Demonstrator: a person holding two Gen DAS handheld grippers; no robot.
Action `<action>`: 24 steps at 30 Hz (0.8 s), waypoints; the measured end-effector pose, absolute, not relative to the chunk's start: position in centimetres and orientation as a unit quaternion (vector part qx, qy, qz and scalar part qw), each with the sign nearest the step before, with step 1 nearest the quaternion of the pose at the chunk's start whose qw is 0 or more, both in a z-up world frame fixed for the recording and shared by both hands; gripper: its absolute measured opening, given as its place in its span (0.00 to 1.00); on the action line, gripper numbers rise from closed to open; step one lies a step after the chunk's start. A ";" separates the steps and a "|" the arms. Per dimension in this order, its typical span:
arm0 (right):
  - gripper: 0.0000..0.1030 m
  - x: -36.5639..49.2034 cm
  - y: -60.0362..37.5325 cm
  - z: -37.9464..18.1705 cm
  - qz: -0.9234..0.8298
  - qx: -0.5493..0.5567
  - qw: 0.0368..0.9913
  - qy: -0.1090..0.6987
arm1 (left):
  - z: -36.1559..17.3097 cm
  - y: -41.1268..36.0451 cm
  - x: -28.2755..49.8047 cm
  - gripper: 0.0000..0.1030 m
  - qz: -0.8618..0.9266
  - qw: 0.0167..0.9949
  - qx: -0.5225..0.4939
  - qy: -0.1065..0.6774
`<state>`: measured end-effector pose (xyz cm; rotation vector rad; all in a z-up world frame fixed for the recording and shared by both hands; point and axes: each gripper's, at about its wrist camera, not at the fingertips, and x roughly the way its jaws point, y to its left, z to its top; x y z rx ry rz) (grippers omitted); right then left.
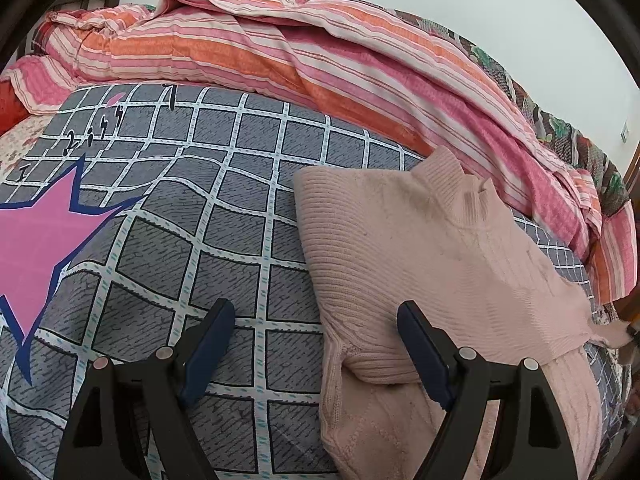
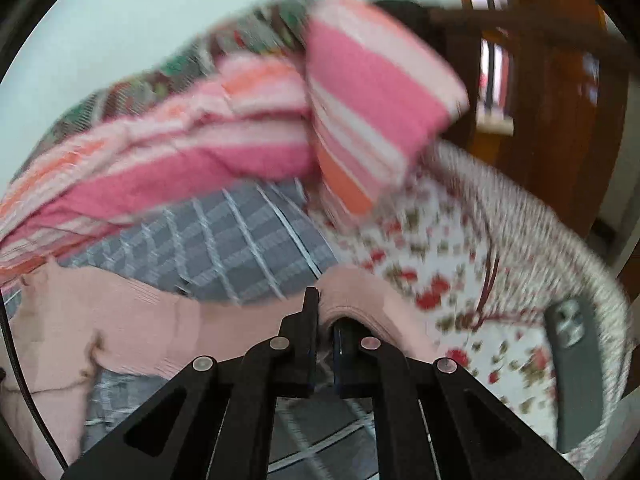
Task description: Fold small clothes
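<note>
Nearest me, the right hand-held gripper (image 2: 320, 312) is pressed together on a fold of the pink sweater (image 1: 420, 248), pinching what looks like a sleeve or side edge. The knit bulges over its tips, and the blur in that view suggests the piece is being carried. Beside it, the left hand-held gripper (image 1: 316, 320) stands spread wide and holds nothing. One finger sits over the checked bedspread (image 1: 240, 184), the other over the sweater's near left edge, and I cannot tell if it touches the cloth.

The sweater lies on the right half of the bed, collar toward the far side, its left side already turned in to a straight edge. The right side stretches out toward the bed's right edge, drawn taut toward the pinch.

So the step in hand, I'd say, is folding that right sleeve or side in over the body. The next move calls for carrying the pinched cloth across toward the middle and laying it flat before letting go, perhaps with the left one steadying the near edge so the body doesn't drag.

Farther back, the striped quilt (image 1: 320, 48) lies heaped along the bed's far edge, clear of the work.
</note>
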<state>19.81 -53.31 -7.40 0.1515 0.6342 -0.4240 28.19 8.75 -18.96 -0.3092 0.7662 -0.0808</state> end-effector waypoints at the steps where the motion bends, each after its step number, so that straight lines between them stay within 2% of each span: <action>1: 0.05 19.6 -52.2 -6.3 -0.205 0.060 0.929 0.301 | -18.9 8.8 28.2 0.81 -0.041 0.915 -0.152 0.372; 6: 0.05 18.9 -43.0 0.1 -0.174 -0.032 0.952 0.250 | -18.8 9.5 27.8 0.84 -0.055 0.913 -0.174 0.365; 12: 0.05 21.4 -30.1 2.6 -0.089 -0.085 0.963 0.240 | -17.9 11.4 26.5 0.85 -0.051 0.903 -0.222 0.364; 18: 0.05 24.9 -16.8 -0.4 0.019 -0.099 0.962 0.256 | -16.5 15.3 22.6 0.85 -0.031 0.900 -0.239 0.363; 24: 0.06 28.6 -7.5 -8.1 0.104 -0.064 0.937 0.326 | -16.7 18.8 19.6 0.85 -0.006 0.895 -0.236 0.378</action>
